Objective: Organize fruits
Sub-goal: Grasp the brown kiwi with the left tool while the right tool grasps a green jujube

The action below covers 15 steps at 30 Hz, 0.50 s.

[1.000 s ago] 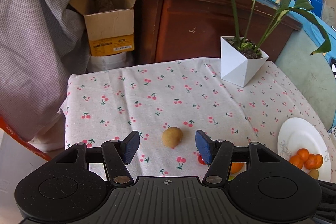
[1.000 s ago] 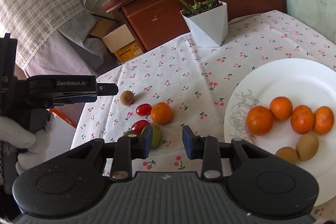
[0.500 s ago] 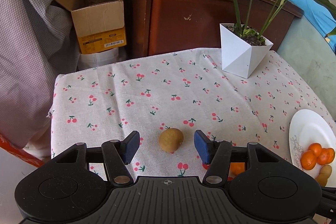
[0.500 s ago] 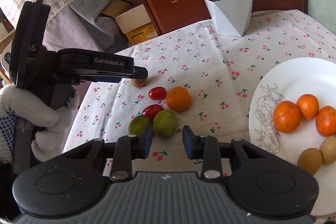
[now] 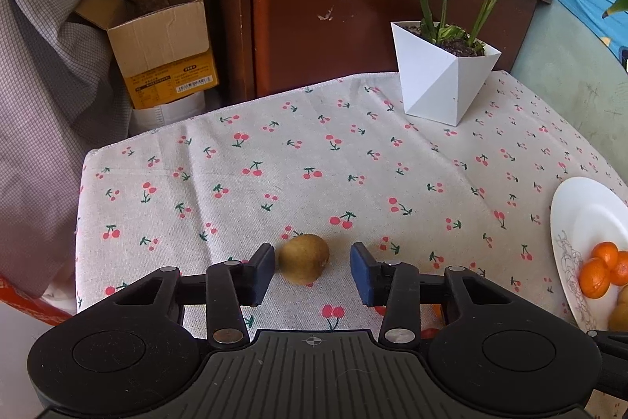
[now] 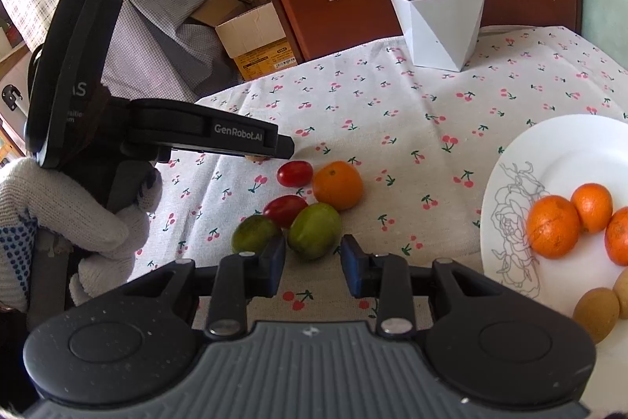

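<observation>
Left gripper (image 5: pixel 313 268) is closing its jaws around a brown kiwi (image 5: pixel 304 258) lying on the tabletop (image 5: pixel 353 160), pads not yet touching. Right gripper (image 6: pixel 313 262) is standing narrow and empty at six o'clock of a green fruit (image 6: pixel 314 229).

Left gripper (image 5: pixel 313 269) jaws, just closing, flank kiwi (image 5: pixel 304 258) untouched.
</observation>
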Tool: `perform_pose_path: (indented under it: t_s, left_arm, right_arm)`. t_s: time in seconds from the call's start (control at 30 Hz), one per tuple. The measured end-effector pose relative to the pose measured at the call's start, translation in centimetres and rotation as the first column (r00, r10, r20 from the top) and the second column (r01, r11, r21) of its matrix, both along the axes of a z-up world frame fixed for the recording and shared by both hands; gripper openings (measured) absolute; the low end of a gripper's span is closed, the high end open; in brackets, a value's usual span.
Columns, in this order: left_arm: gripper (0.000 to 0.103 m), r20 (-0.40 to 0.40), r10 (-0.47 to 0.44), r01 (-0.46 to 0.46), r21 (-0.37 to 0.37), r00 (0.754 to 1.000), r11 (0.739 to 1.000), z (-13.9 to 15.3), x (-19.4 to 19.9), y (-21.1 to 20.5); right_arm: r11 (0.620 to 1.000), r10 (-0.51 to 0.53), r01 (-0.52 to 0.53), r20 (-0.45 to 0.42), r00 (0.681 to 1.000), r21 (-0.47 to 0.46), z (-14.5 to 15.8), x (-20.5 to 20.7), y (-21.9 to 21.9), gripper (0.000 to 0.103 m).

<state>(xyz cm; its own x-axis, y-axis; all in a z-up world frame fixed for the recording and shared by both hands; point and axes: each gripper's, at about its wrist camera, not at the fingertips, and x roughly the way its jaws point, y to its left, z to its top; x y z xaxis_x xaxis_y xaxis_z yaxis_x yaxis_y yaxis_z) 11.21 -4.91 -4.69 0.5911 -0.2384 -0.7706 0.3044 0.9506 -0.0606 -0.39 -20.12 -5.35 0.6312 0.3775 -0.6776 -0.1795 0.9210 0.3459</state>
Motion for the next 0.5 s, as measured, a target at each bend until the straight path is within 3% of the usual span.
perform_pose_path:
  t_s: [0.17,0.5]
  left_arm:
    - [0.026,0.013,-0.031,0.031,0.016,0.999,0.999,0.00,-0.39,-0.52]
    - [0.025,0.042,-0.046,0.047,-0.001,0.998,0.999,0.73,-0.99,-0.91]
  right_arm:
    - [1.000,-0.010,0.010,0.001,1.000,0.008,-0.05,0.03,-0.13,0.027]
    - [0.998,-0.052,0.052,0.008,0.999,0.022,0.55,-0.04,-0.85,0.027]
